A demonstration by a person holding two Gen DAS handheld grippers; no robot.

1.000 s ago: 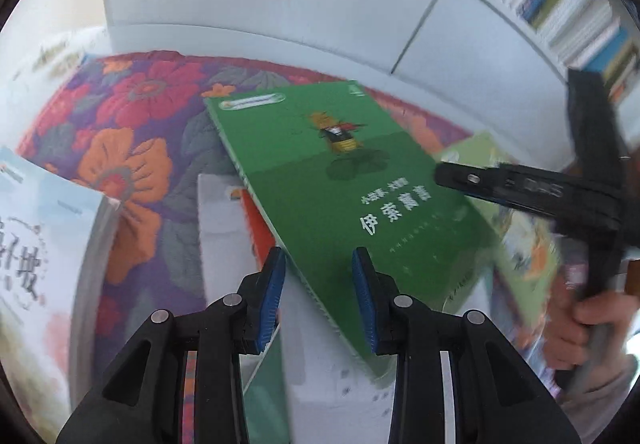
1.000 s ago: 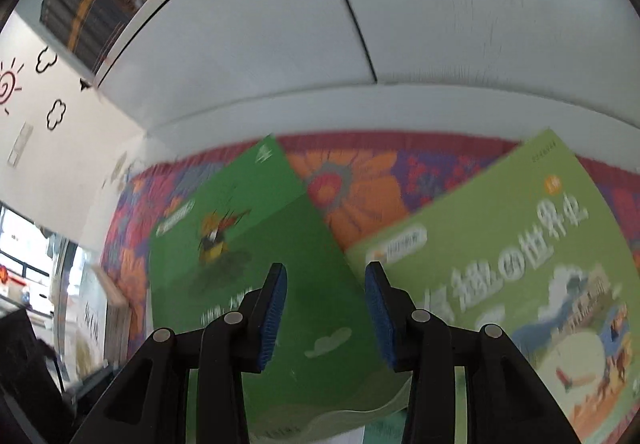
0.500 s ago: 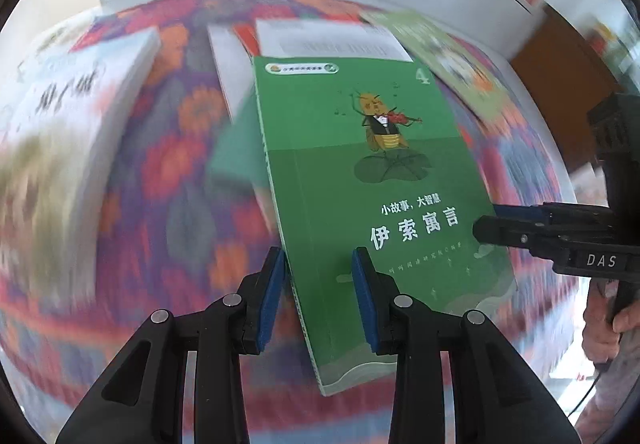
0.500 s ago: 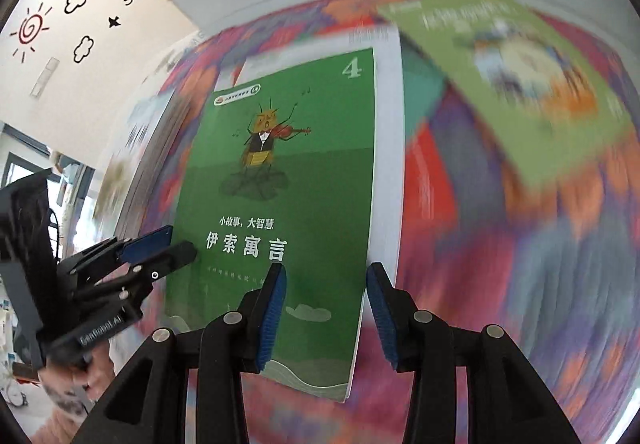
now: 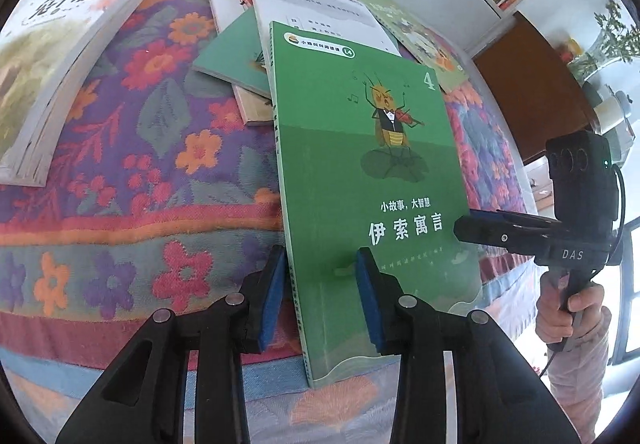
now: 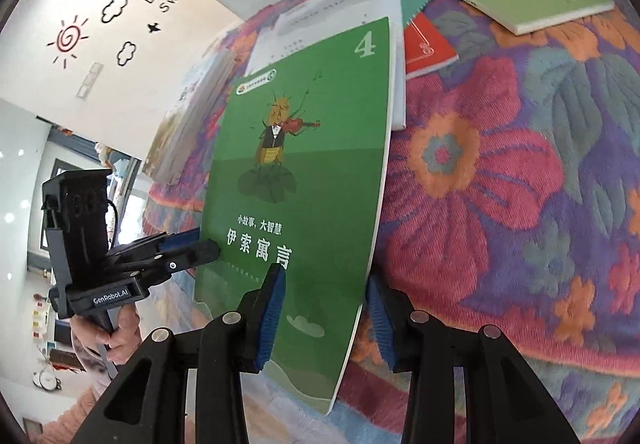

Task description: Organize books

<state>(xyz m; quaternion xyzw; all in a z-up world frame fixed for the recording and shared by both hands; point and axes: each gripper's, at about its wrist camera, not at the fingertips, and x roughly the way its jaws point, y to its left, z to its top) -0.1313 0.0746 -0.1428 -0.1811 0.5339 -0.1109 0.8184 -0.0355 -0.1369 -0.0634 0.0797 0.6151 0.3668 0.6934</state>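
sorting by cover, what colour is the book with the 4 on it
Green, darker on the lower half, on the book; clearest in the left wrist view.

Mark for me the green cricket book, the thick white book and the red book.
green cricket book (image 5: 372, 164): left wrist view, cover middle.
thick white book (image 5: 60, 44): left wrist view, front cover.
red book (image 6: 428, 44): right wrist view, visible cover.

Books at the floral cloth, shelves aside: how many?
6: dark green book in front, white book under it, teal book and red book in that pile, light green book to its right, thick pale book far left. The pile may hide more.
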